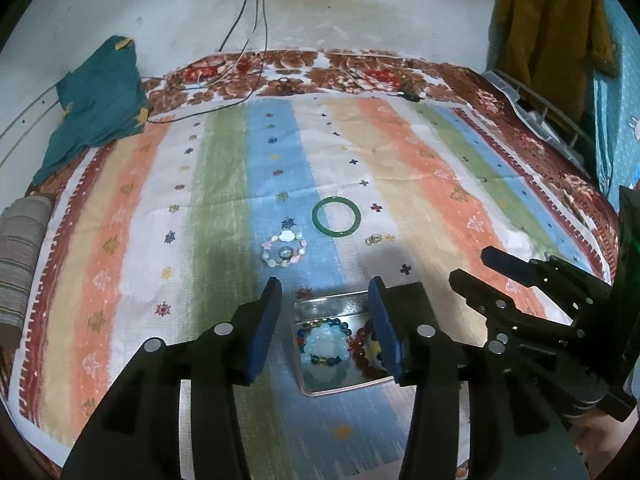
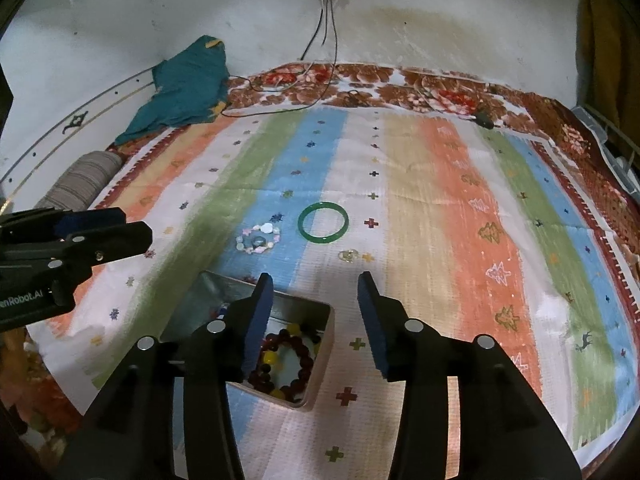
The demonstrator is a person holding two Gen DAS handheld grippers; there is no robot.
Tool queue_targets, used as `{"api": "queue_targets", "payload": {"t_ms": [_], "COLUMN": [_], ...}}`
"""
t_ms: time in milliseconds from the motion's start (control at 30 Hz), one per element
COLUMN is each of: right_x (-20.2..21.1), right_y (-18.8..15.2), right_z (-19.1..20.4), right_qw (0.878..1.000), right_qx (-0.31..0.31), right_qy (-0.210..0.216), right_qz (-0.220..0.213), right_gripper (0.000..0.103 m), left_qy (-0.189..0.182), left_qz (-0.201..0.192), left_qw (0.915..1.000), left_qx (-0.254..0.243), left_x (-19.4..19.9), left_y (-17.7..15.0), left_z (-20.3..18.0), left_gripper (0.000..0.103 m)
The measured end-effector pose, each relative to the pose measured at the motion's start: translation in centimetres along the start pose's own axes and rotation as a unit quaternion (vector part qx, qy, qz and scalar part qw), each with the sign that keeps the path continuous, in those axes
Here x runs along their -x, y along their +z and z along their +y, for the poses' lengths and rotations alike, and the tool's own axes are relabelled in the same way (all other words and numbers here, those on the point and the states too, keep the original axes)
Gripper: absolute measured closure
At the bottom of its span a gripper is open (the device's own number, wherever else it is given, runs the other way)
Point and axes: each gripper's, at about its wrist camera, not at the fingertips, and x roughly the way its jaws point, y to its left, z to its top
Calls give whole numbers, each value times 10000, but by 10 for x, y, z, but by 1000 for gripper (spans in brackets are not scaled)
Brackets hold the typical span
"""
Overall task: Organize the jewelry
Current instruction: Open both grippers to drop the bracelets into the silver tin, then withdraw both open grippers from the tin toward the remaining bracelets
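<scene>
A shiny metal tin [image 1: 320,306] [image 2: 320,364] lies on the striped cloth and holds beaded bracelets: a pale blue one [image 1: 326,346] and a dark red one [image 2: 296,360]. Beyond it lie a green bangle [image 1: 336,216] [image 2: 323,222], a pastel bead bracelet [image 1: 284,249] [image 2: 259,240] with a ring inside it, and a small clear ring [image 1: 374,239] [image 2: 347,255]. My left gripper [image 1: 326,328] is open and empty above the tin. My right gripper [image 2: 316,320] is open and empty over the tin's right edge; it also shows in the left wrist view [image 1: 468,268].
A teal cloth [image 1: 96,104] [image 2: 184,84] lies at the far left by the wall. Cables [image 1: 248,40] run from a wall socket onto the floral bedspread [image 1: 360,72]. A striped roll [image 2: 80,180] lies at the left edge. A mustard garment [image 1: 552,32] hangs at the right.
</scene>
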Motion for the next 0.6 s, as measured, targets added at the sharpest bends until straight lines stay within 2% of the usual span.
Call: {"api": "queue_targets", "payload": {"t_ms": [133,367,500,600], "right_x": [-7,-15,-23,-28], "right_y": [4,12,18,21], "right_z": [-7,-18,-21,-23], "right_qw": [9999,9997,9995,9994], "right_qx": [-90,-226,-275,-306], "right_qy": [46,2,-19,-28], "right_qz": [120,136,163,158], "right_gripper": [55,45,42,39], "left_qy": [37,179,324,473], "left_qz": [59,149,175,249], "left_qw": [9999,9991,9988,9983], "left_qx": [106,343,332,229], "left_x": [-6,-22,-30,-41], "left_y": [2,11,16,19], "left_z": [9,25,28,27], "left_gripper": [52,49,43,43]}}
